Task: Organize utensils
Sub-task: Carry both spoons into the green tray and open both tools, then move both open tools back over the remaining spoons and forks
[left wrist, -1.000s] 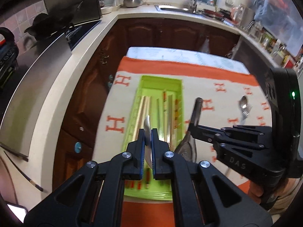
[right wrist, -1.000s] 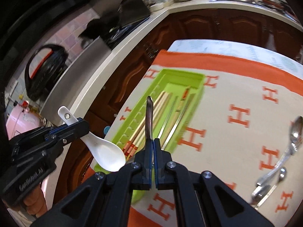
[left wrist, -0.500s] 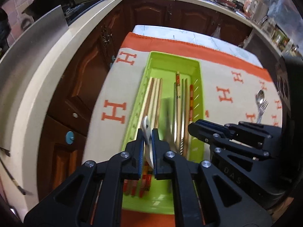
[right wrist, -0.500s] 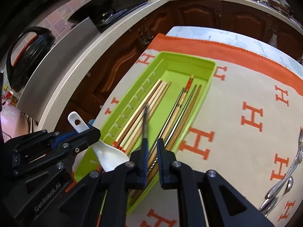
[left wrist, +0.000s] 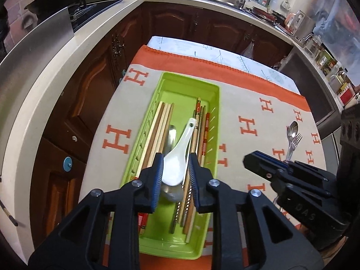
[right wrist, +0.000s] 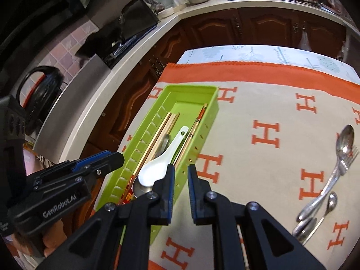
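Both claws have let go since a second ago: the white spoon and the metal spoon that were pinched then now lie in the green tray.

Left wrist view: the left claw (left wrist: 174,171) stands wide open, holding nothing, hovering over the tray (left wrist: 213,112). The white spoon (left wrist: 177,155) rests between its fingers, bowl nearest the camera, on the metal spoon (left wrist: 171,135) and beside the chopsticks (left wrist: 157,130), so like items lie lengthwise together.

Right wrist view: the right claw (right wrist: 180,177) is open and empty, just above the tray's (right wrist: 191,88) right wall. Loose cutlery (right wrist: 337,168), a spoon and fork among it, waits well apart on the cloth-covered surface (right wrist: 270,103), probably next.
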